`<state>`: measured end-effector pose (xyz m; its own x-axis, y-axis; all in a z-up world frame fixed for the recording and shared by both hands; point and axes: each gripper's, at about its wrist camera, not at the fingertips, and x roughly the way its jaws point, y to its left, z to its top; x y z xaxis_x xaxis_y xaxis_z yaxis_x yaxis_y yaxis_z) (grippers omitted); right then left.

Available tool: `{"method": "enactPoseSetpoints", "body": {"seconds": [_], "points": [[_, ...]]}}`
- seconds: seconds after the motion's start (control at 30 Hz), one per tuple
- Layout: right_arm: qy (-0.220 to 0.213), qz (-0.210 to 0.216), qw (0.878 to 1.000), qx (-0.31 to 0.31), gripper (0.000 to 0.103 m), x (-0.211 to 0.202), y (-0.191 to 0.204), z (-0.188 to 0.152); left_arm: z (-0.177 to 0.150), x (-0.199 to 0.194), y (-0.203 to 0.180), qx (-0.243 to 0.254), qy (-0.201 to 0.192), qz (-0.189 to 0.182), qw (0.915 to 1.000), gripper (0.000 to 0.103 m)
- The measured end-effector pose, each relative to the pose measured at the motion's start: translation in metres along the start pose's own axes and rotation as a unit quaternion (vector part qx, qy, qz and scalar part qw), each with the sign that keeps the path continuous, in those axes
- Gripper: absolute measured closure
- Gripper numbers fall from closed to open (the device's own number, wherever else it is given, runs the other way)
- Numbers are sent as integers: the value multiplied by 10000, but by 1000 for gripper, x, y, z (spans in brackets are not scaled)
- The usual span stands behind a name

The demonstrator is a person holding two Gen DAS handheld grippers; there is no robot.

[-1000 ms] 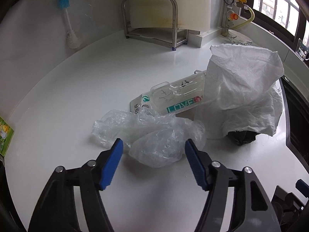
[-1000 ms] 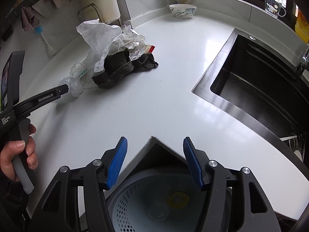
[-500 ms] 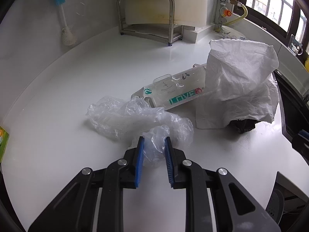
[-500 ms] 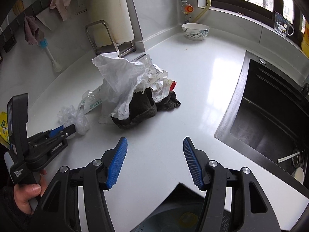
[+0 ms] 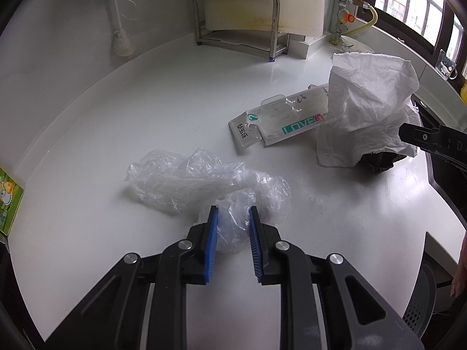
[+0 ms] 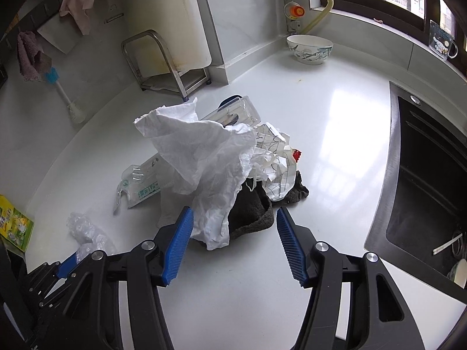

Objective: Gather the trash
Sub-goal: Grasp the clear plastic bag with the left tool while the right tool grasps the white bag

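dark cloth [image 6: 251,215] mostly buried under white paper [image 6: 201,157], green box [image 5: 8,201] cropped at left edge, blister pack [image 5: 280,122] print unreadable

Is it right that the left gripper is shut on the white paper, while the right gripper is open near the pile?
Not quite. The left wrist view shows the left gripper shut on the clear plastic bag, not the white paper. The right gripper is indeed open near the pile.

left claw [image 5: 231,218] now clamped on clear plastic bag [image 5: 204,180], right claw [image 6: 233,227] moved up to trash pile [image 6: 216,160]
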<state>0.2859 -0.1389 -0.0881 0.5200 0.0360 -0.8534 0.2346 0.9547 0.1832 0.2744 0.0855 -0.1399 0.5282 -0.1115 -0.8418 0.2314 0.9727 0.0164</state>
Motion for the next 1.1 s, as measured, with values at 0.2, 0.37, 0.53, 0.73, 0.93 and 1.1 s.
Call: {"method": "enactPoseSetpoints", "body": {"seconds": [0.2,0.37,0.53,0.73,0.93,1.1], "points": [[186,37,9997,-164,97,12,10,1,-2,-2,1,-13,0,-50,10000,82],[44,209,9993,-304,101,-5,16,-8,-3,-8,0,11,-18,-102,9999,82],[-13,330,9989,-319,101,-26,15,-18,-9,-20,-5,22,-68,-127,9999,83],[-124,541,9974,-449,101,-53,11,-26,-18,-42,-15,19,-172,-111,9998,83],[-145,707,9957,-574,101,-81,5,-44,-31,-64,-32,9,-238,-113,9997,83],[-106,811,9943,-687,101,-102,-11,-67,-44,-84,-53,21,-293,-73,9995,83]]}}
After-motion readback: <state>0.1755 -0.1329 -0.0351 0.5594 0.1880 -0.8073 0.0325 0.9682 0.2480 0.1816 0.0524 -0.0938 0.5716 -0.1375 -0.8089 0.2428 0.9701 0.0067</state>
